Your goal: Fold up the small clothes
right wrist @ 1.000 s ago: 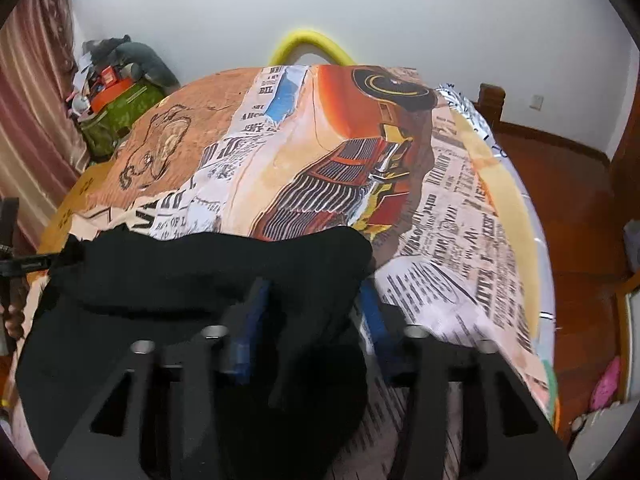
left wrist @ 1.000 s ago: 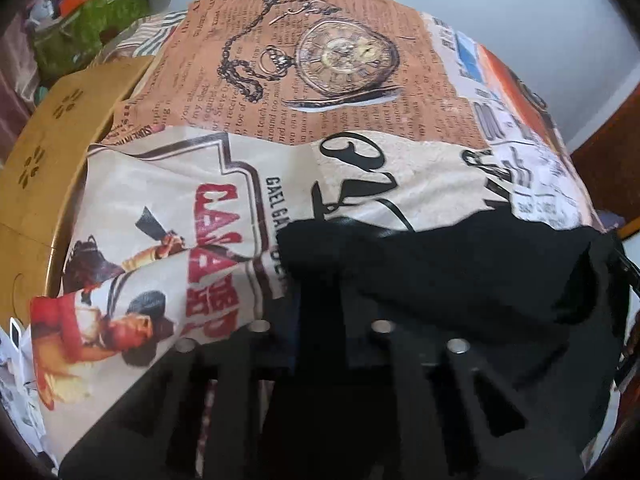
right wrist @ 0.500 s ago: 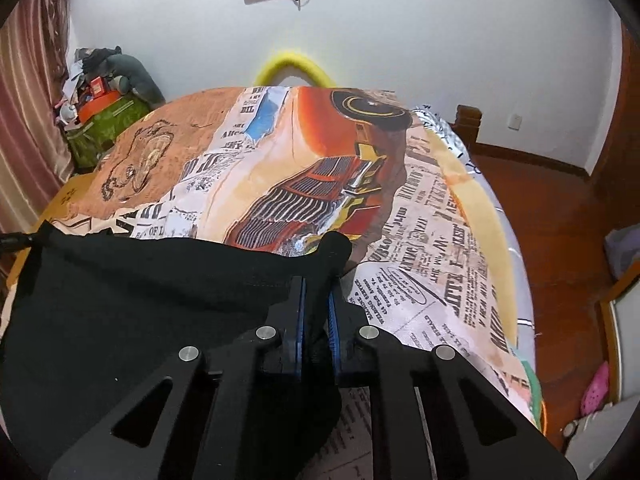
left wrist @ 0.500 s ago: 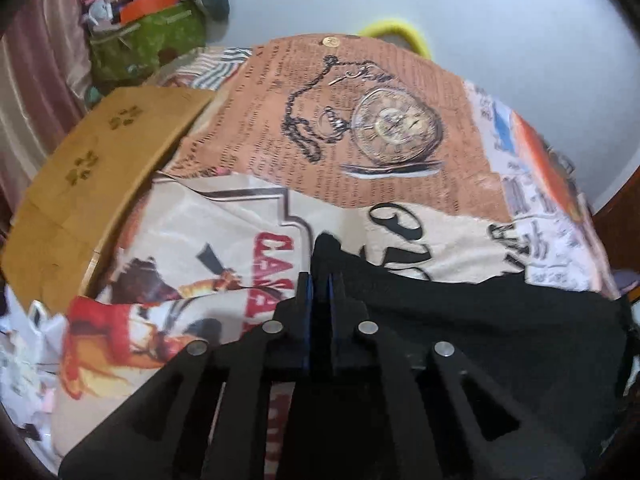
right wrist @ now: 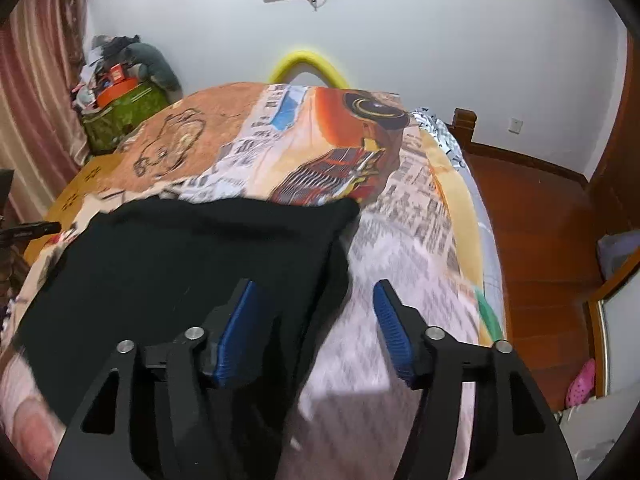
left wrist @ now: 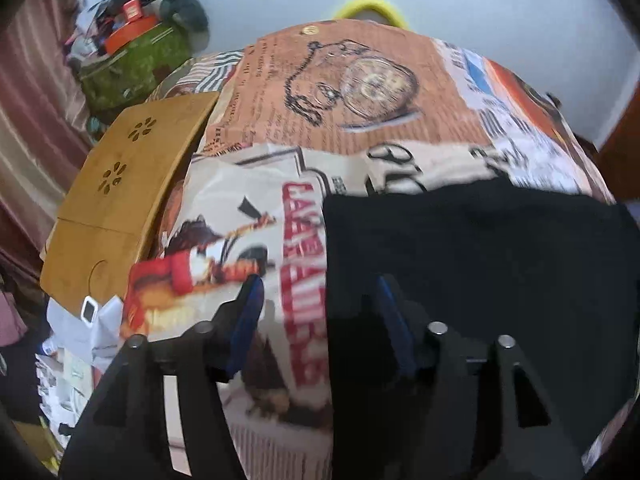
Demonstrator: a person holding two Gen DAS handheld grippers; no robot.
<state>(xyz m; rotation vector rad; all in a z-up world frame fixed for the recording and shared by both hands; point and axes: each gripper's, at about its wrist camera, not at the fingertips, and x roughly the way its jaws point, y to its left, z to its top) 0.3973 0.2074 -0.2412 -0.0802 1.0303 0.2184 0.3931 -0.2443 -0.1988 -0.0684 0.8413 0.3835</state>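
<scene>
both tools spreading apart above a black garment on the bed

left tool point(left wrist: 318, 296) has its blue pads opening, the garment's left edge below the gap and no pad pressing it; right tool point(right wrist: 316, 300) is opening too, the cloth's right edge under its gap, not gripped. the black garment point(left wrist: 480, 264) lies flat across the lower half of both views on the printed bedspread point(right wrist: 400, 240). a wooden board point(left wrist: 120, 200) sits at the left, a green bag point(right wrist: 120, 116) upper left by the wall.

L gripper point(left wrist: 318, 292) & R gripper point(right wrist: 316, 300) tilted down, jaws opening, nothing pinched.
</scene>
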